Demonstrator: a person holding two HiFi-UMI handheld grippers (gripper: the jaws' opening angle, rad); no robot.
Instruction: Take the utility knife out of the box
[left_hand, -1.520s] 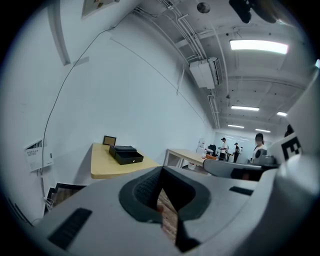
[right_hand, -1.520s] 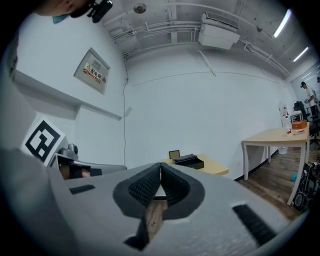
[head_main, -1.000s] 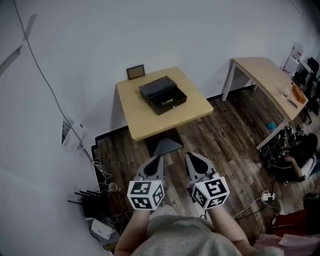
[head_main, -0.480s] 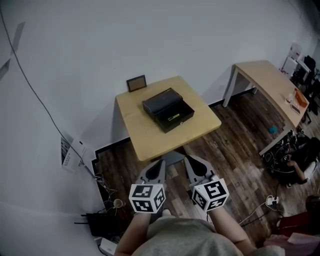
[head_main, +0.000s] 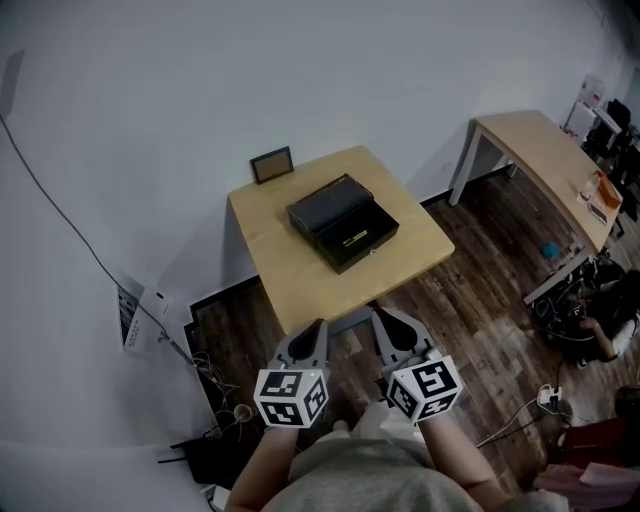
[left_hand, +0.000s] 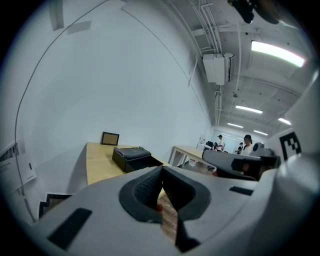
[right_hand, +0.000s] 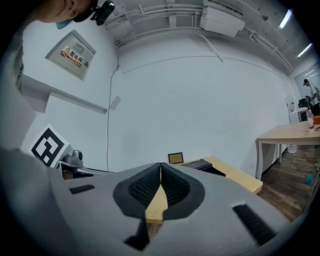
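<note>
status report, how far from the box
Both shut and empty, left tool, right tool, short of the table. Open black box, yellowish item inside. Nothing in the way.

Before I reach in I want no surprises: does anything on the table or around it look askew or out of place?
Nothing looks damaged or spilled. The black box sits open and skewed to the edges of the table, a small frame stands behind it, and loose cables clutter the floor left of the table.

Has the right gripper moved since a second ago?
Yes. The right gripper has come forward toward the table; its tip now nearly meets the near edge, where floor showed before.
</note>
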